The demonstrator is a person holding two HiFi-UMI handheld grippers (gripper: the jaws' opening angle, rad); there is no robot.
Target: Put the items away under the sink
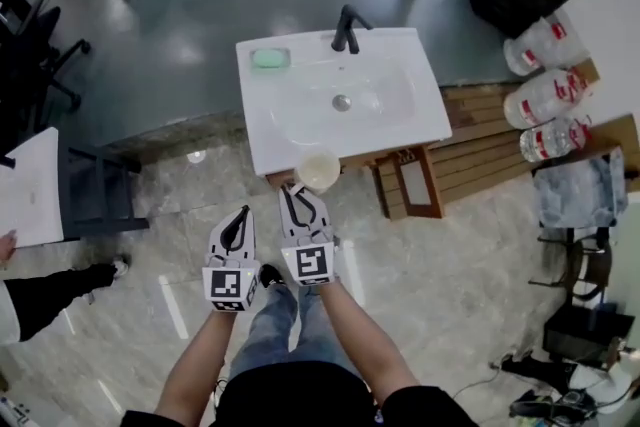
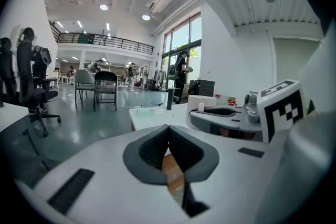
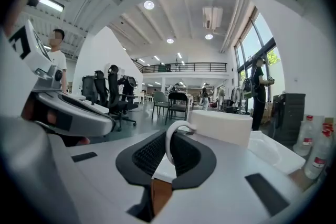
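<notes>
A white mug (image 1: 318, 169) hangs at the front edge of the white sink vanity (image 1: 425, 120). My right gripper (image 1: 300, 196) is shut on its handle; in the right gripper view the thin handle loop (image 3: 169, 145) sits between the jaws, with the mug body (image 3: 223, 127) just beyond. My left gripper (image 1: 240, 216) is beside it, a little lower and to the left. It is shut, its pads (image 2: 157, 147) meeting with nothing between them. The space under the sink is hidden from above.
A black faucet (image 1: 346, 27) and a green soap dish (image 1: 270, 59) stand on the vanity. A wooden frame (image 1: 410, 183) and slatted boards (image 1: 490, 150) lie to its right, with water bottles (image 1: 545, 100) beyond. A black chair (image 1: 100, 193) and a white table (image 1: 25, 187) are on the left.
</notes>
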